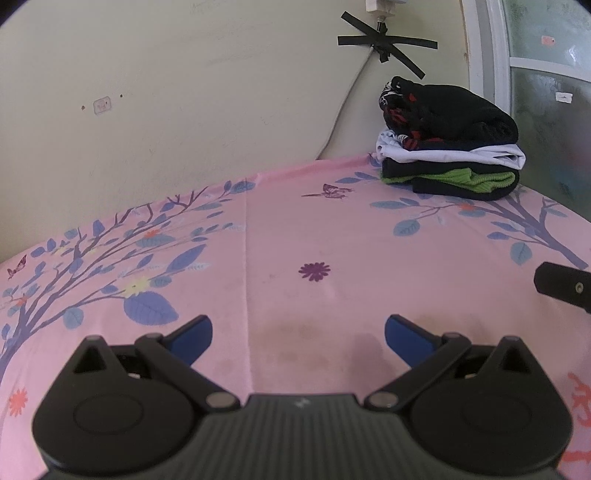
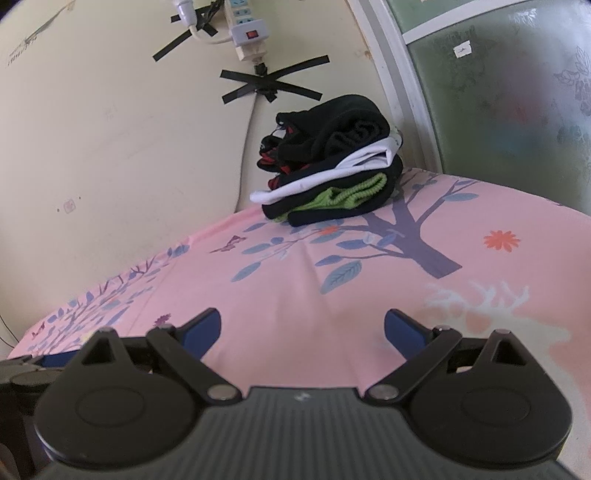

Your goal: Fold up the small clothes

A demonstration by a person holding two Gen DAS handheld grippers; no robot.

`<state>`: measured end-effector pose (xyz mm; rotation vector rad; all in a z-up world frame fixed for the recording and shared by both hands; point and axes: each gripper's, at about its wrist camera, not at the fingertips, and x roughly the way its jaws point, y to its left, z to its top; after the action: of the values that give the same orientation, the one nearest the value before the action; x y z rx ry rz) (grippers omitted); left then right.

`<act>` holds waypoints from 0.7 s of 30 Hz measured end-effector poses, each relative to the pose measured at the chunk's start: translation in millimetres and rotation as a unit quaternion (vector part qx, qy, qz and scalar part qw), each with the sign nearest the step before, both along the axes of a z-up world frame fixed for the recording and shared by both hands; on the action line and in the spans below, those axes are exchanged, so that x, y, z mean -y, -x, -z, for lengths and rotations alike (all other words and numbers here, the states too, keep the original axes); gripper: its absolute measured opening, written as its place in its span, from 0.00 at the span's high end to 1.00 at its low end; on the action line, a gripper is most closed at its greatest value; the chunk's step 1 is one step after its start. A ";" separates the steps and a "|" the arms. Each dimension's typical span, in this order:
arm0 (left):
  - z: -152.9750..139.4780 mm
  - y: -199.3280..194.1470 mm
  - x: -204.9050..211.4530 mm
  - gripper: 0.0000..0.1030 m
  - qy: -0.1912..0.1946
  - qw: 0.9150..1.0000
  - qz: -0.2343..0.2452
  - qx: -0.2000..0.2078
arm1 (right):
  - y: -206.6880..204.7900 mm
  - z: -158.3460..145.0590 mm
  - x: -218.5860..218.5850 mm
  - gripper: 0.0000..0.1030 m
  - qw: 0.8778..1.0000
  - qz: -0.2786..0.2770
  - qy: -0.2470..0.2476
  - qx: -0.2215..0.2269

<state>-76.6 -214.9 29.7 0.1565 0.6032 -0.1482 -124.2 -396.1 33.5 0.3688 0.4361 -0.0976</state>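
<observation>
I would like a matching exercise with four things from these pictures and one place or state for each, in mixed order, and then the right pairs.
Things:
1. left gripper
2. stack of folded clothes
3. black tape cross
4. power strip

Places or states:
A. on the wall, above the tape cross
B. open, holds nothing
C. on the pink sheet, far corner
D. stuck over a cable on the wall

Pairs: 1-B, 2-C, 3-D, 4-A

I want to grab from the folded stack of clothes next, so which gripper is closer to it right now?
Right, though only slightly. The right gripper faces the stack of folded clothes almost straight ahead across the pink sheet. The left gripper sits beside it, with the stack far ahead to its right.
</observation>
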 end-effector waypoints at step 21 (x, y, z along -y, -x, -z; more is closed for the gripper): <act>2.6 -6.2 -6.1 0.00 0.006 1.000 -0.020 -0.023 | 0.3 -0.1 -1.3 0.12 1.000 -0.013 -0.004 0.003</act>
<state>-70.4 -208.8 27.1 0.1288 0.6504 -0.1171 -124.6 -394.8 33.6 0.3704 0.4346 -0.0702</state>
